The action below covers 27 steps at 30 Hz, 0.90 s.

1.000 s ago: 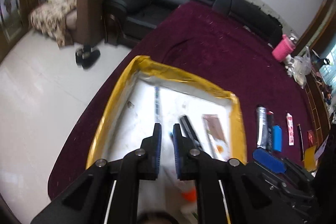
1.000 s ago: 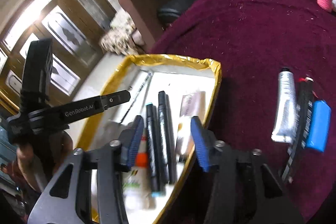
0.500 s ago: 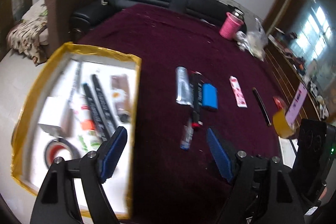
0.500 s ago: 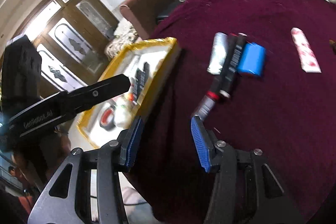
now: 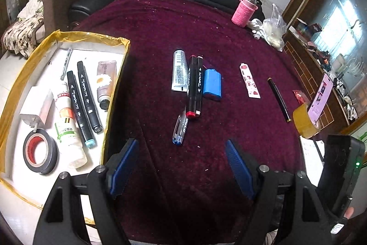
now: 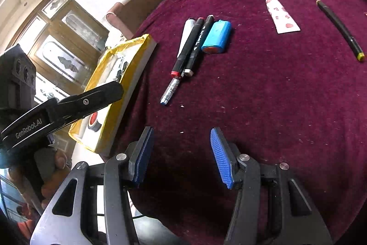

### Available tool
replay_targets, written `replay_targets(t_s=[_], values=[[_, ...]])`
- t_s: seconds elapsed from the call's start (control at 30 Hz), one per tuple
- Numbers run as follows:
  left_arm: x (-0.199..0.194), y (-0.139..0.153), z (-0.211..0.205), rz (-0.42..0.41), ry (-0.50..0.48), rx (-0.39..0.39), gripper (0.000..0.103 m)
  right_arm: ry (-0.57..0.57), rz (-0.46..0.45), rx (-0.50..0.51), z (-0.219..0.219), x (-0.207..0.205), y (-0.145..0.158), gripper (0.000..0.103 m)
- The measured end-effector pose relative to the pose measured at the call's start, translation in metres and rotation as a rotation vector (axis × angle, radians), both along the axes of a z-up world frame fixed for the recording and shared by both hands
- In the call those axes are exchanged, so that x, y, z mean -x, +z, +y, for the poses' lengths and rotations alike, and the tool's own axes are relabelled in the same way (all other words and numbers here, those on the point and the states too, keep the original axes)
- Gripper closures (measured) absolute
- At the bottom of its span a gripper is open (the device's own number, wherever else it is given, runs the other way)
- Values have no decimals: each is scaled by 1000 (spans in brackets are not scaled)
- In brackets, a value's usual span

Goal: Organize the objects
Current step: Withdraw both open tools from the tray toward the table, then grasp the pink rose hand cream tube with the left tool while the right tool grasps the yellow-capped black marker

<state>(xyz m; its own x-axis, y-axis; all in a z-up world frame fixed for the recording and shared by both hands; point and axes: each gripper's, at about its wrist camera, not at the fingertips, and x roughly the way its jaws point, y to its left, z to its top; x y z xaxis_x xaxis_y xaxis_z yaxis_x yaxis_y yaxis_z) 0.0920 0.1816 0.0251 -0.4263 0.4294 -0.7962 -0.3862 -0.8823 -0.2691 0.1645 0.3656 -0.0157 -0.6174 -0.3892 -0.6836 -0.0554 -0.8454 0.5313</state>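
**Both grippers empty above the cloth**

Left wrist view: my left gripper [image 5: 181, 162] hangs spread wide, empty, over the maroon cloth [image 5: 160, 22]. The tray [image 5: 91, 38] lies left; the clear pen [image 5: 180, 128] sits just ahead.

Right wrist view: my right gripper [image 6: 181, 155] gapes too, empty, with the markers [image 6: 192, 47] and blue case [image 6: 216, 37] beyond.

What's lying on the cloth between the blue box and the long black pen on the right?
Only the white tube with red hearts, between the blue box and the black pen; the left wrist view shows it best.
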Motion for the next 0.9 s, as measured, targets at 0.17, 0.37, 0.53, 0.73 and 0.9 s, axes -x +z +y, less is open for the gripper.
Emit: replay_targets(t_s=[0.17,0.37,0.53,0.73,0.9], values=[[9,-10,3,-39,-1,-19,25,-25,19,-42,10,-5,0,51],[32,-9,22,-43,-50,-26,25,-89,53,-144,31,9,24,51],[48,-16,38,-69,-60,-64,25,-170,38,-232,75,30,38,51],[62,-16,76,-96,-124,-47,25,-280,-76,-268,135,68,29,52],[79,-8,111,-94,-122,-65,25,-415,-103,-332,180,85,30,52]])
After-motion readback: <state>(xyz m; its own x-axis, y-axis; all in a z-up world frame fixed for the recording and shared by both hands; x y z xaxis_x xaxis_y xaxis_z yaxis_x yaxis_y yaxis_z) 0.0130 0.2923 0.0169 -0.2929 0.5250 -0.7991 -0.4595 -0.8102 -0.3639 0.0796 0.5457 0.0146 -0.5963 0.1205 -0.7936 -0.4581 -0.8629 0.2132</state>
